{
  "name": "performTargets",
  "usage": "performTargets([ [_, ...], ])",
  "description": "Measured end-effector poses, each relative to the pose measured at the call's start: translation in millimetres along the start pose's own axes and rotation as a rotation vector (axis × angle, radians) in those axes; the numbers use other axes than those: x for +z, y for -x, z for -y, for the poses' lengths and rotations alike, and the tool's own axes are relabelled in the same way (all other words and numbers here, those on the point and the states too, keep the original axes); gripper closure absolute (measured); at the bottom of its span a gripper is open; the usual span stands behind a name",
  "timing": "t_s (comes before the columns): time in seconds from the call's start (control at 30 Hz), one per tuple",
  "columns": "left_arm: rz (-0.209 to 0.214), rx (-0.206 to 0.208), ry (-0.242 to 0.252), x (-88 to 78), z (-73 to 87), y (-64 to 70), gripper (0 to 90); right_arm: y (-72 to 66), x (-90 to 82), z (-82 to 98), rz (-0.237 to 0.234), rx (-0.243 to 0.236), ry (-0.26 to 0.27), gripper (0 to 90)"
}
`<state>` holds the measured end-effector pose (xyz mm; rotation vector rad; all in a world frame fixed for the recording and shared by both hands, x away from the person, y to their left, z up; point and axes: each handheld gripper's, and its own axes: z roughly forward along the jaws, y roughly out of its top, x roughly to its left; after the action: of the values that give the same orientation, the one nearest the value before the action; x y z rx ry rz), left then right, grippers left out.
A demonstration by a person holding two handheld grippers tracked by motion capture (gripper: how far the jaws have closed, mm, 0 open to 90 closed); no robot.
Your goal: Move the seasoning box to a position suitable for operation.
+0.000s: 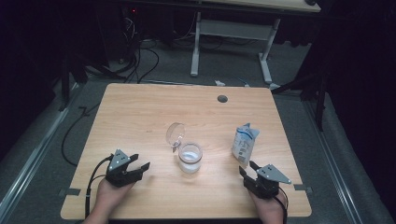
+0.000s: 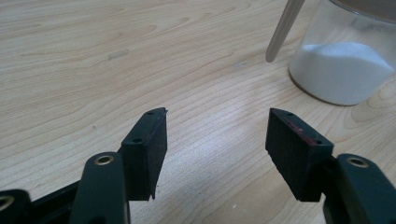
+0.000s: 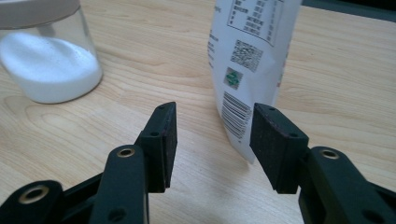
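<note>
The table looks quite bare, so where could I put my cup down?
The whole far half of the table, behind the open jar and white pouch, is free, as is the left side beyond the left claw. It is crowded near the front, where jar, pouch and right claw sit close.

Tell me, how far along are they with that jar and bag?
Already done: the glass jar stands open, lid flipped back, with white powder inside. In hand: nothing; the left gripper and right gripper are open and empty. Left, probably: lifting the white pouch, which stands upright beside the jar.
</note>
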<state>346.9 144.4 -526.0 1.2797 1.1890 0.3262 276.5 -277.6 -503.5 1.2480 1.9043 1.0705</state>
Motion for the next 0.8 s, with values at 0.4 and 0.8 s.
performTargets([
  [0.4,-0.009,-0.007,-0.002,0.6,1.5,1.3,39.4,-16.2,7.4,-3.5,-0.048,-0.024,-0.004,51.3],
  [0.8,-0.034,-0.043,0.019,-9.2,2.0,-1.9,43.1,-35.6,30.8,-13.3,-0.110,-0.055,-0.025,51.1],
])
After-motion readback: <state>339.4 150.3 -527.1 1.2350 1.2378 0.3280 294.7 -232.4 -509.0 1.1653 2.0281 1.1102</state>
